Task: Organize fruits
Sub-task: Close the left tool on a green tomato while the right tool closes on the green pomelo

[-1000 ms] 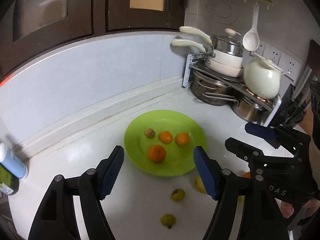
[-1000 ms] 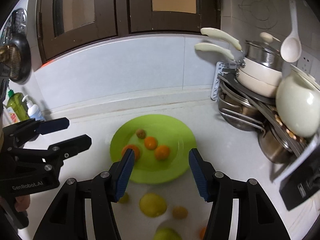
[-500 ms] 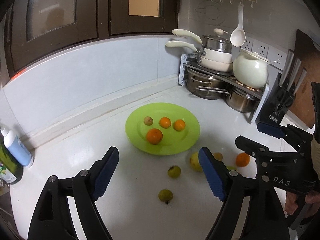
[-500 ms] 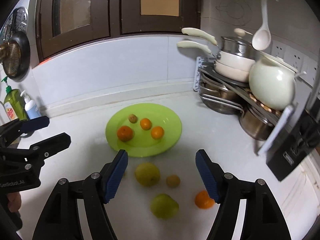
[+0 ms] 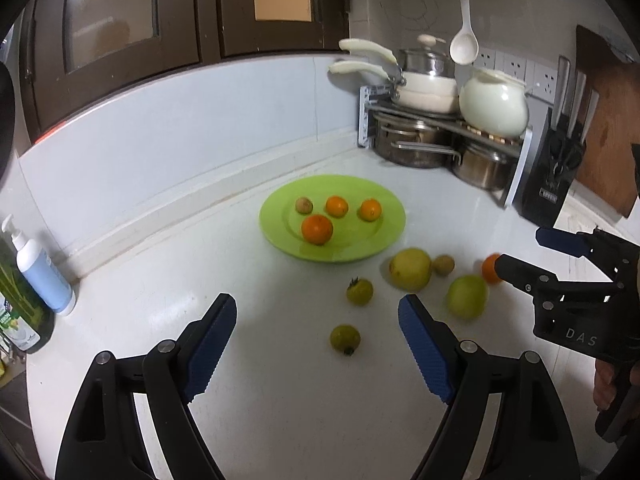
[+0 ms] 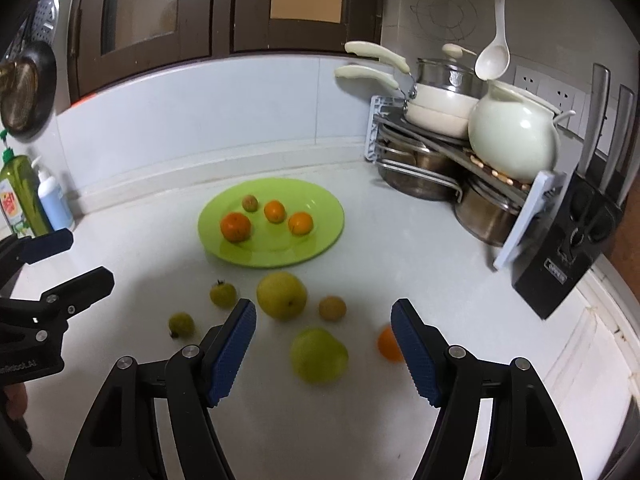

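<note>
Right gripper (image 6: 323,350) open, empty — green fruit (image 6: 319,356) on counter between fingers, orange (image 6: 389,344) beside right pad. Left gripper (image 5: 316,342) open over small green fruit (image 5: 345,339).

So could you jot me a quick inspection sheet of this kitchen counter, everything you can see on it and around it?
Surface: white countertop, bare in front.
Job's things: green plate holding three oranges and one small brownish fruit; six fruits loose beside it, among them a yellow pear, a green fruit and an orange.
Clutter: soap bottles at left.
Grippers: left tool and right tool both open, holding nothing.
Cables: nothing seen.
Surroundings: pot rack, white ceramic pot, hanging ladle, knife block, dark cabinets.
</note>
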Tool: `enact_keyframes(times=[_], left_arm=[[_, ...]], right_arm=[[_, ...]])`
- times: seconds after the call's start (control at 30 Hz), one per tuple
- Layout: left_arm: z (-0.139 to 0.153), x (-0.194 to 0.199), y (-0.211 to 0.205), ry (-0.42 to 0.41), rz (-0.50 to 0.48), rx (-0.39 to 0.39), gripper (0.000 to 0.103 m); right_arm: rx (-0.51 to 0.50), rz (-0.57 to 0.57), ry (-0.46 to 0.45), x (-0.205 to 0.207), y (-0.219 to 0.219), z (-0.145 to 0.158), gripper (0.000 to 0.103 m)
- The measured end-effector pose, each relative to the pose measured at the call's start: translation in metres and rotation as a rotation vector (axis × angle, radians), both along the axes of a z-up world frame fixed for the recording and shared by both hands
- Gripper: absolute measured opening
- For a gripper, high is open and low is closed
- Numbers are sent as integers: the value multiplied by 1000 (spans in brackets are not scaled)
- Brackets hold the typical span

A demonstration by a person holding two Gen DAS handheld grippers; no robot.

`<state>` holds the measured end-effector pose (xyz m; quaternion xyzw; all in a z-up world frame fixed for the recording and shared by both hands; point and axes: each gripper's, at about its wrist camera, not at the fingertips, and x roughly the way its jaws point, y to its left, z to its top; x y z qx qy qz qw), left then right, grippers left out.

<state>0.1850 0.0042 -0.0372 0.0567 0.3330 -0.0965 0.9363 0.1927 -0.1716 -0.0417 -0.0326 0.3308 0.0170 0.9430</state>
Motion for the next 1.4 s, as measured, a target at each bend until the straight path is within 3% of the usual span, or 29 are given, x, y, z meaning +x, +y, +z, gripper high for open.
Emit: enact_keyframes(times=[0.63,0.83,1.07,1.4], left_arm=[[-64,17,-12,123,-35,18,82],[-75,32,-15,140,-38,16,77],[-85,48,-16,191,-37,-25,62],[-94,61,-19,242,-51,-49,38]], right_arm=[[51,0,142,8,-9,-59,71],[58,7,161,18,-9,-70,70],[73,7,179,31,-10,-78,70],[89,19,200,42,-9,-85,58]])
